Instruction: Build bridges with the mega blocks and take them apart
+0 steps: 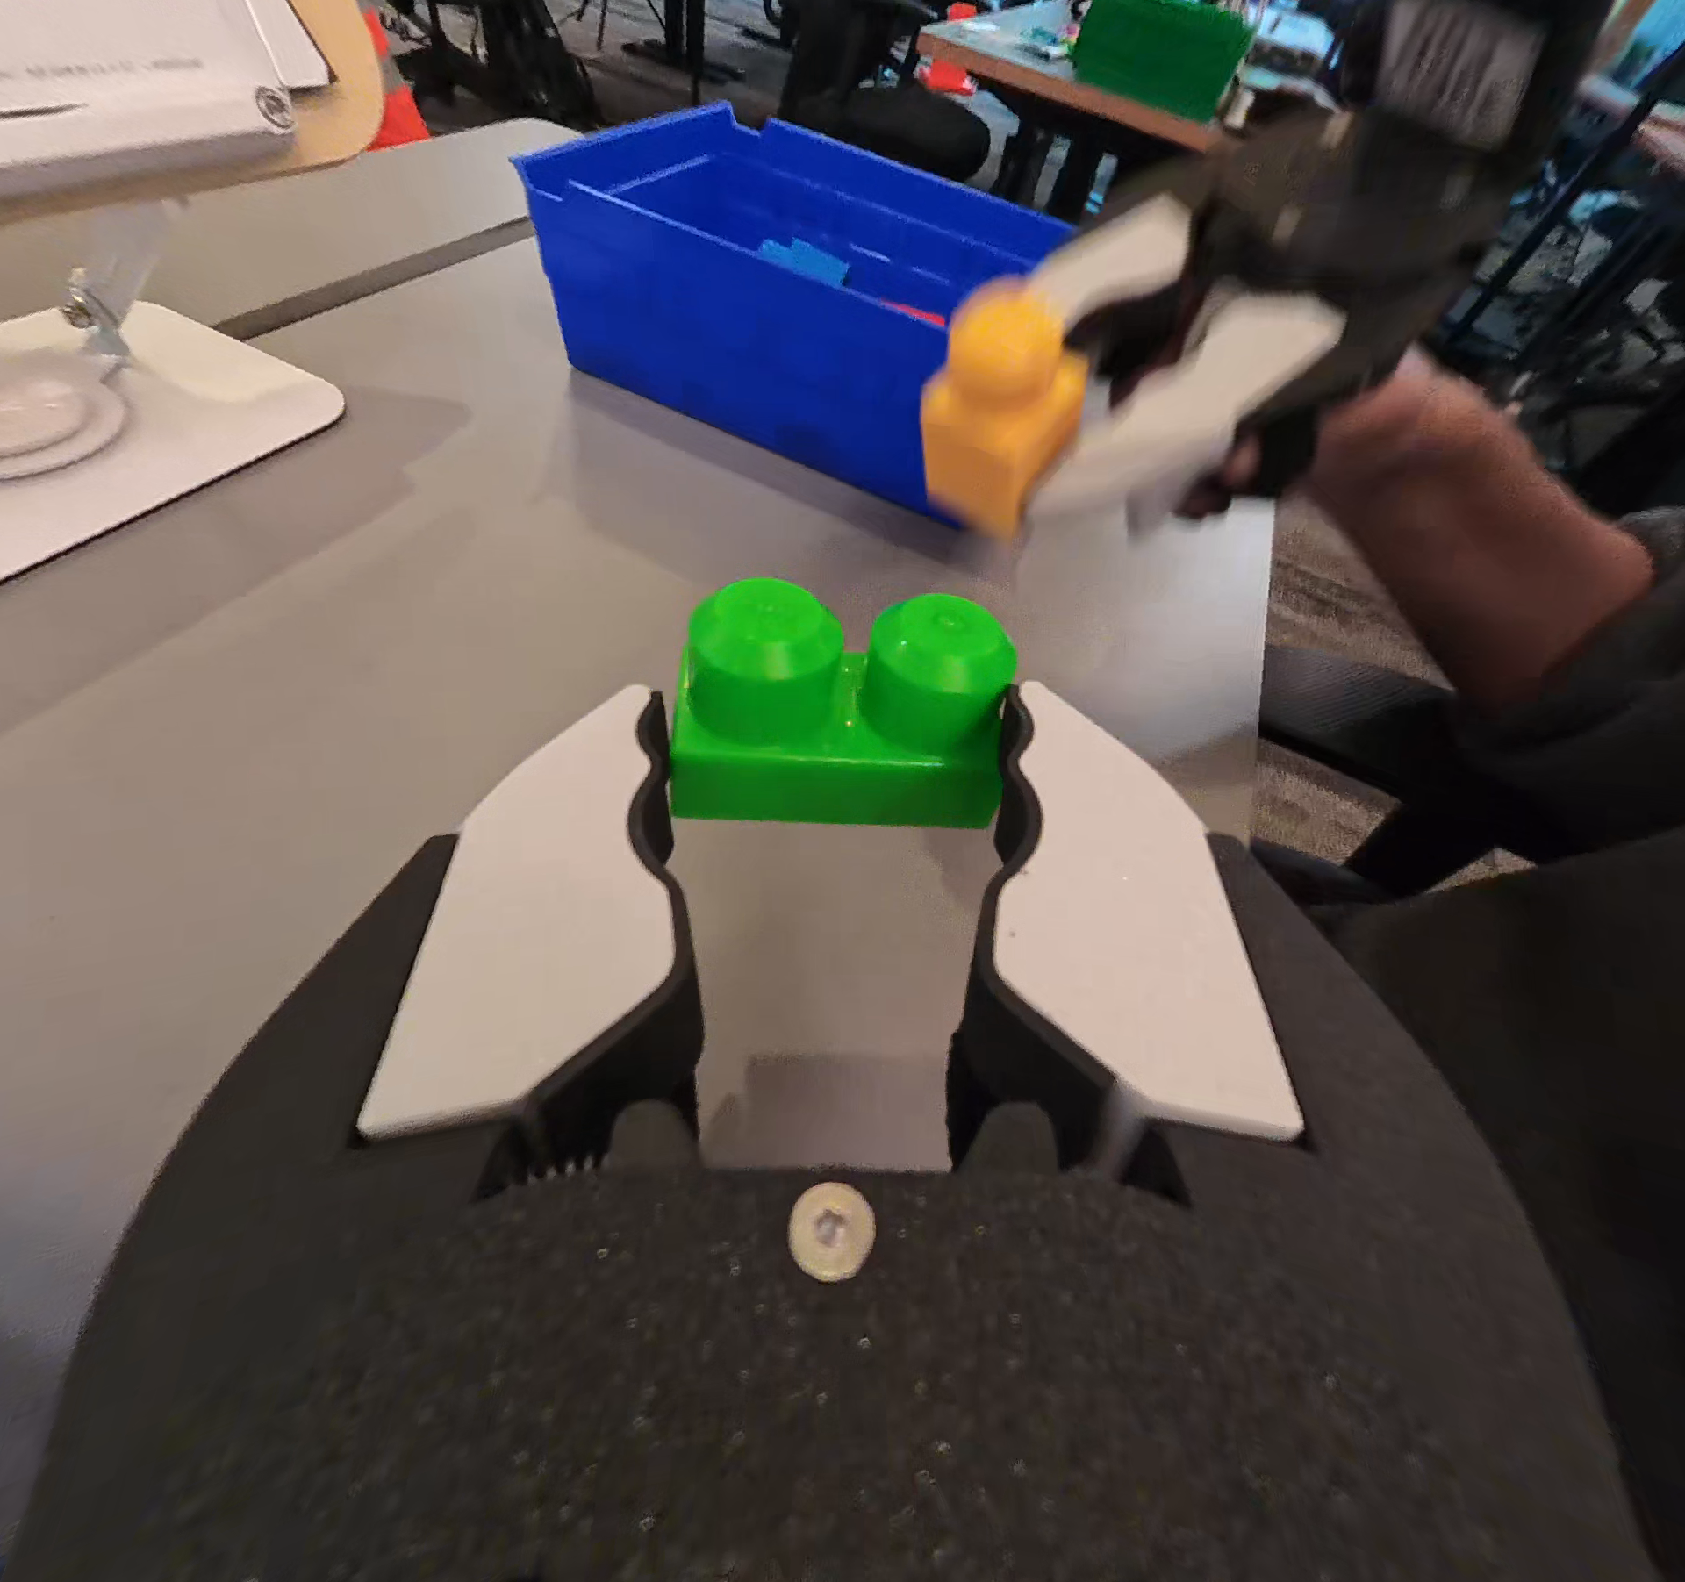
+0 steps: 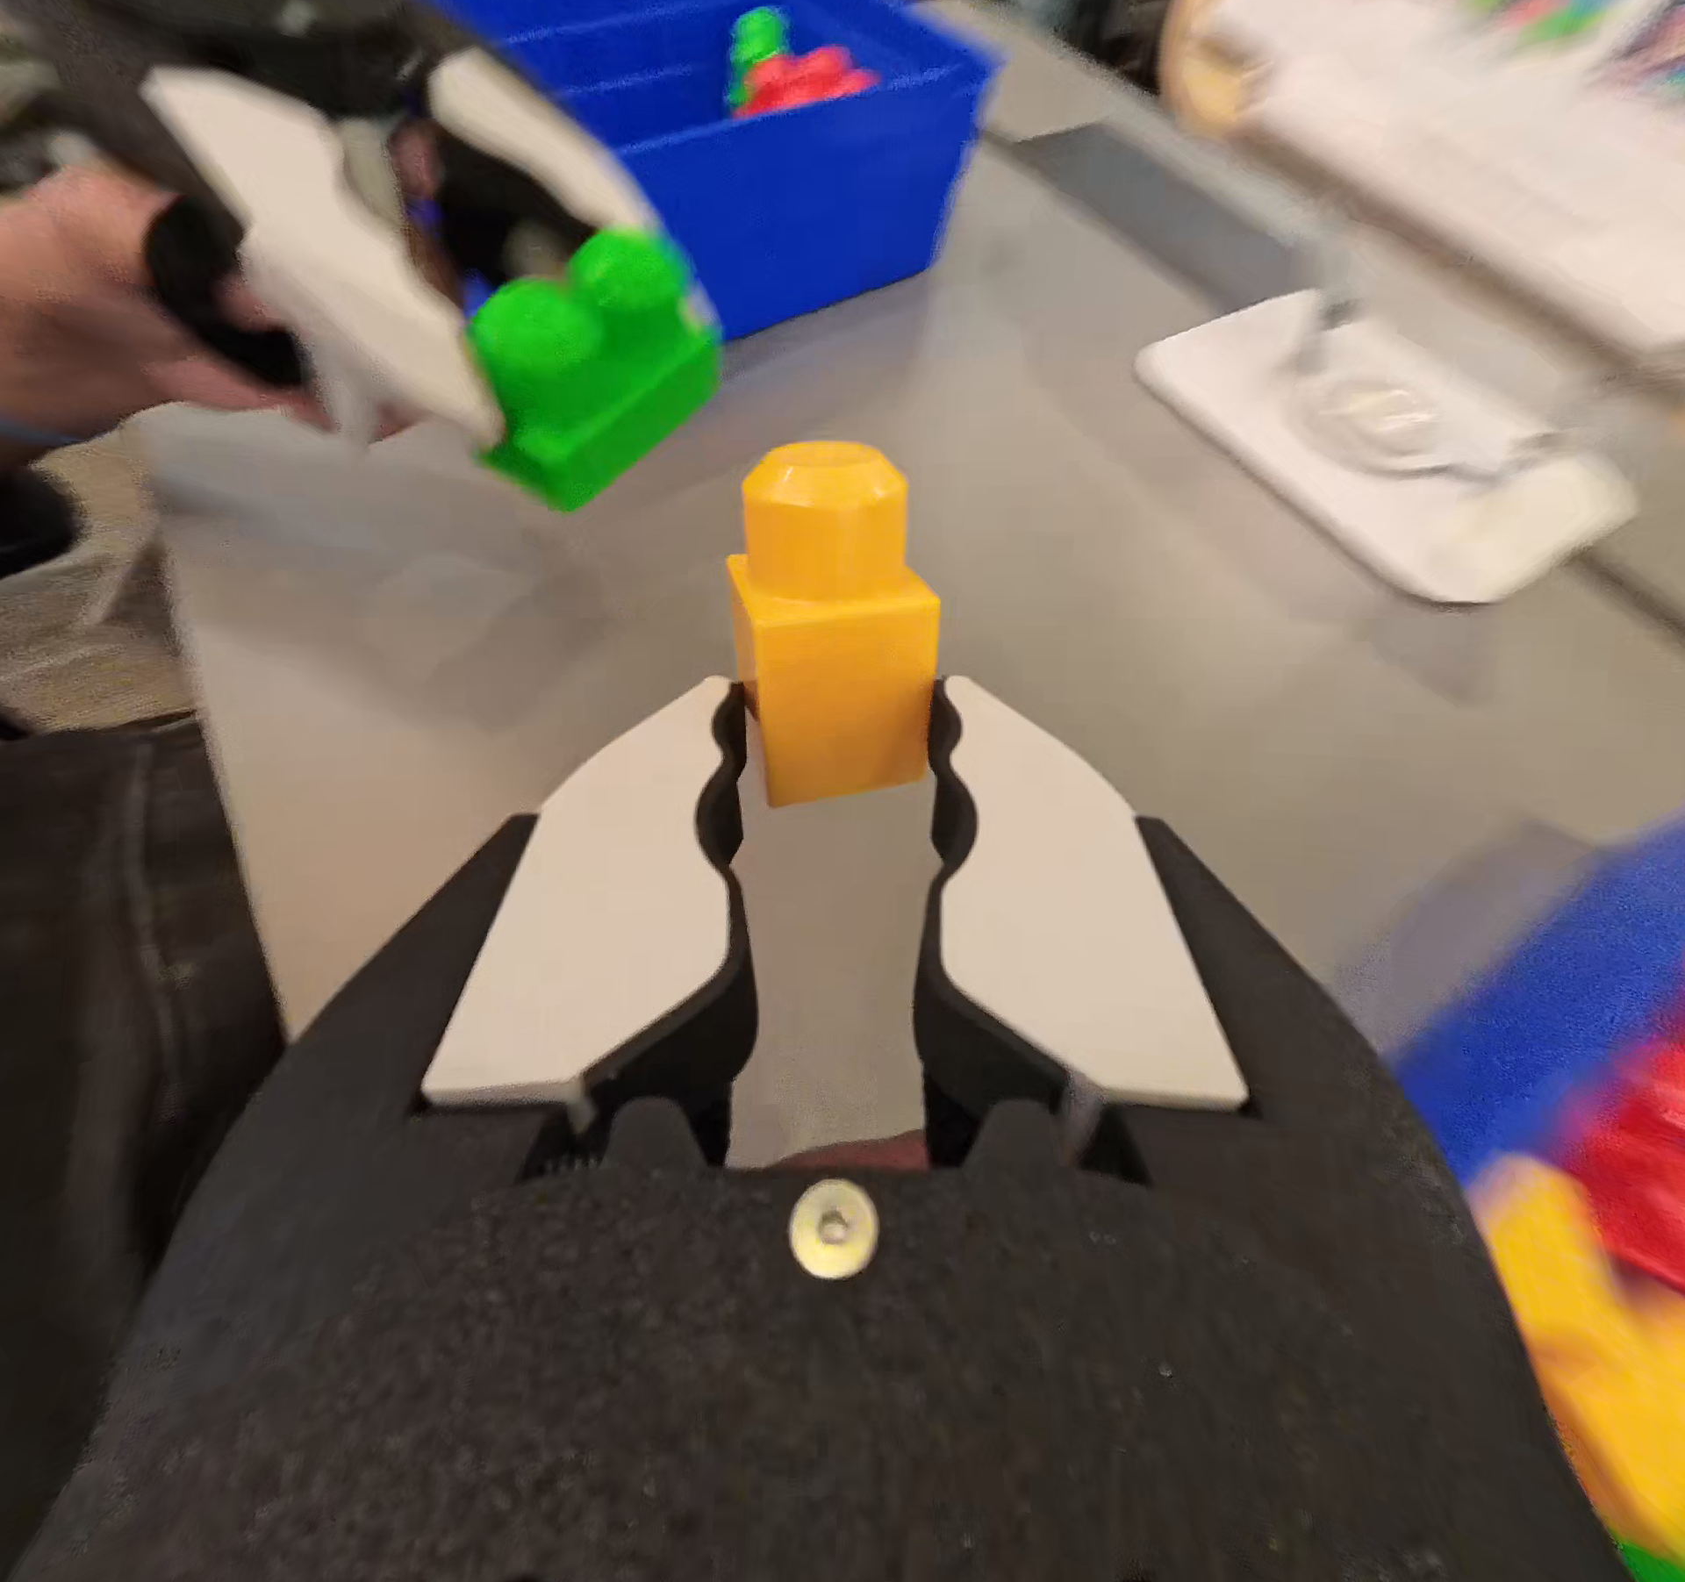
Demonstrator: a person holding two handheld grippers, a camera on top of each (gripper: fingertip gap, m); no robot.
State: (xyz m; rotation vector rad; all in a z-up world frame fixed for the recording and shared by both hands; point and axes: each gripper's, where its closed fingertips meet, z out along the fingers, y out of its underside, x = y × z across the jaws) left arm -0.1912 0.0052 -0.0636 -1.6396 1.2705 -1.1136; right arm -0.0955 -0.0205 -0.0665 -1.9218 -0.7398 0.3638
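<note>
My left gripper (image 1: 834,722) is shut on a green two-stud block (image 1: 834,718), held by its ends above the grey table (image 1: 365,718). My right gripper (image 2: 834,718) is shut on a yellow one-stud block (image 2: 834,627), held upright above the table. In the left wrist view the right gripper (image 1: 1058,426) shows at the upper right with the yellow block (image 1: 1003,408), blurred. In the right wrist view the left gripper (image 2: 584,353) shows at the upper left with the green block (image 2: 593,371). The two blocks are apart.
A blue bin (image 1: 775,298) stands at the table's far side; in the right wrist view it (image 2: 802,198) holds red and green blocks (image 2: 784,71). A white stand (image 1: 137,426) with a picture card is beside it. A second blue bin (image 2: 1550,1019) of blocks is blurred at lower right.
</note>
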